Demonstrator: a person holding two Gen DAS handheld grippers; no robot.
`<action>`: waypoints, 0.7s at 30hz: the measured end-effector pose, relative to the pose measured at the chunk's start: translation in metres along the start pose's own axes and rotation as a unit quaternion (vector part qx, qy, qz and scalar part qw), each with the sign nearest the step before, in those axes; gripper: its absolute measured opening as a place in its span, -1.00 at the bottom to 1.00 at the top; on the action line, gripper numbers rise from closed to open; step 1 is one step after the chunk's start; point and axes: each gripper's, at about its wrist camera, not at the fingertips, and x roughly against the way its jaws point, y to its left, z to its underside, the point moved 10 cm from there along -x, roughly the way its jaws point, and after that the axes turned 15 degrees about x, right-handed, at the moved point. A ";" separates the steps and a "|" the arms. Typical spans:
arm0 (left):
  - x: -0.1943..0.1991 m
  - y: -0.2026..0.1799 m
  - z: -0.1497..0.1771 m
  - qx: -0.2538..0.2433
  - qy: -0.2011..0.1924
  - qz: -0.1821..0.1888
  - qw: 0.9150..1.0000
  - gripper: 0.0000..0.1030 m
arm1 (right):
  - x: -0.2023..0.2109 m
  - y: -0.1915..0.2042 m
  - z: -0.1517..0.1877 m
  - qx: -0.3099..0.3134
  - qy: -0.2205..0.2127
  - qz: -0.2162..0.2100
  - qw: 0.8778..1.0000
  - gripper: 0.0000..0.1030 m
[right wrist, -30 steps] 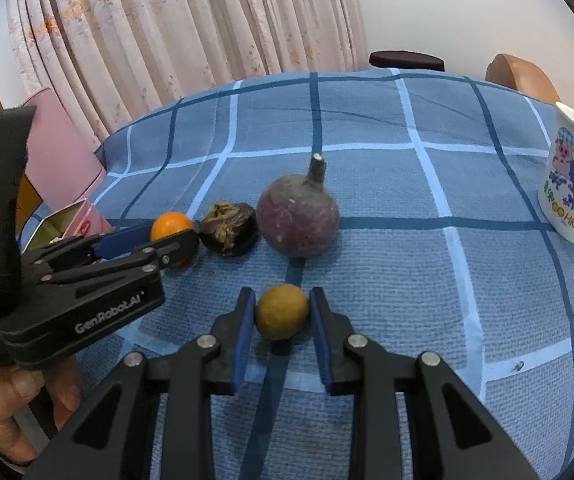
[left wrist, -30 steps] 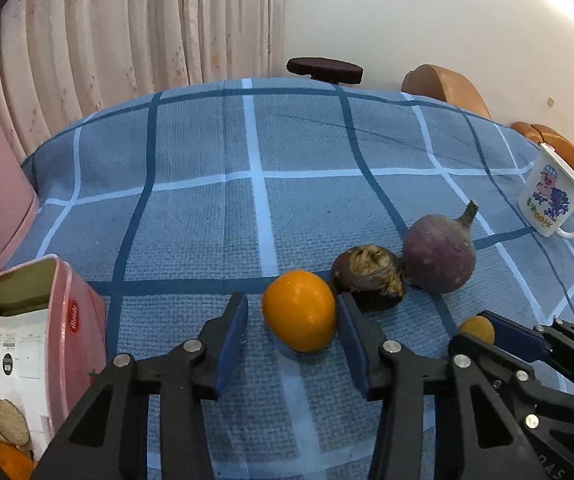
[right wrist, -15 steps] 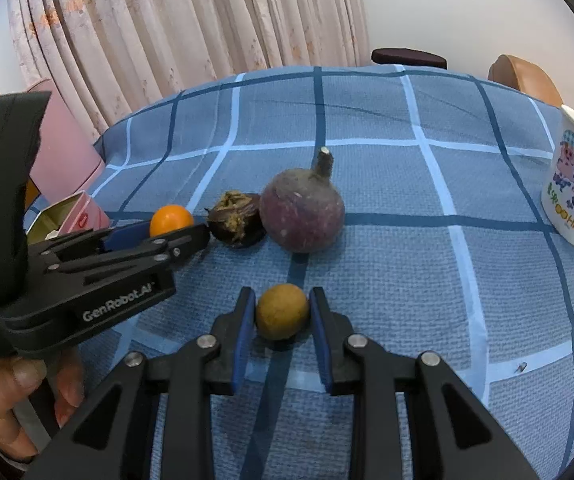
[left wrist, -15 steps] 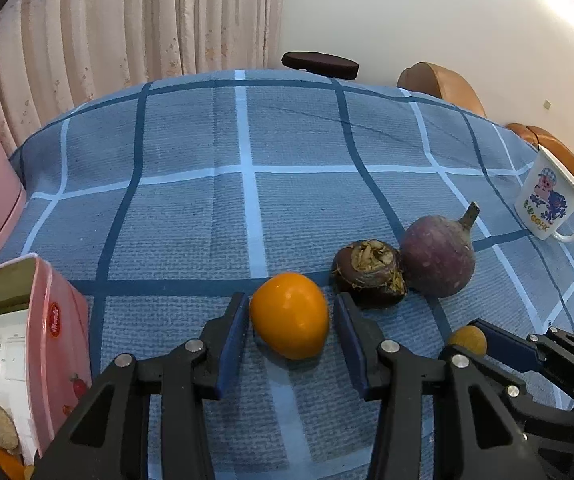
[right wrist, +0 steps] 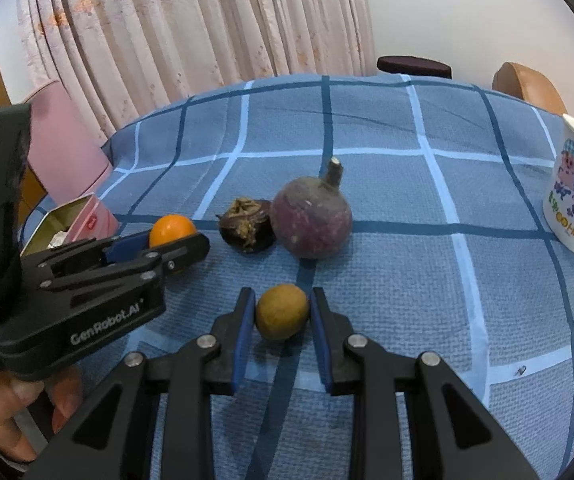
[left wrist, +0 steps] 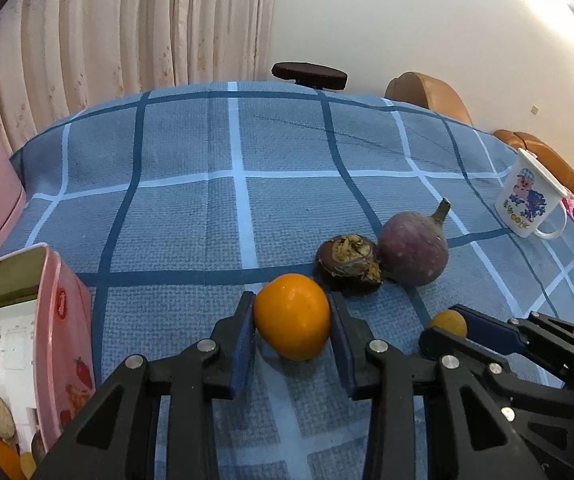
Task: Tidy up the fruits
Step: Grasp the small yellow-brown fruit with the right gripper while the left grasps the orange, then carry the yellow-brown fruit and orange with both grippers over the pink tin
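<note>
- A smooth, glossy orange fruit (left wrist: 291,316) was clamped between the pads of the left gripper (left wrist: 291,330), just in front of the shrivelled dark fruit (left wrist: 349,258).
- A small, dull brown-yellow fruit (right wrist: 282,312) was clamped by the right gripper (right wrist: 283,322).
- The pink tin (left wrist: 53,344), left of the dark fruit, held round fruits.
- A purple fruit (left wrist: 413,250) was seen beside the dark fruit, stem pointed up and away.

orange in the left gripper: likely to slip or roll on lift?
The orange looks smooth and glossy, so it may slip a little. The left gripper has both pads against its widest part, which should hold. It is round: if dropped on the tablecloth, it would probably roll.
</note>
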 end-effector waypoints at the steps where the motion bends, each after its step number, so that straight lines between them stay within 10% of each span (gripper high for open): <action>1: 0.002 0.000 0.001 -0.001 -0.002 0.000 1.000 -0.27 | 0.000 -0.001 0.000 0.000 0.000 0.000 1.000 -0.41; 21: 0.036 0.003 0.005 -0.004 -0.061 0.000 0.998 -0.27 | 0.012 0.011 -0.009 0.020 -0.034 0.008 0.999 -0.41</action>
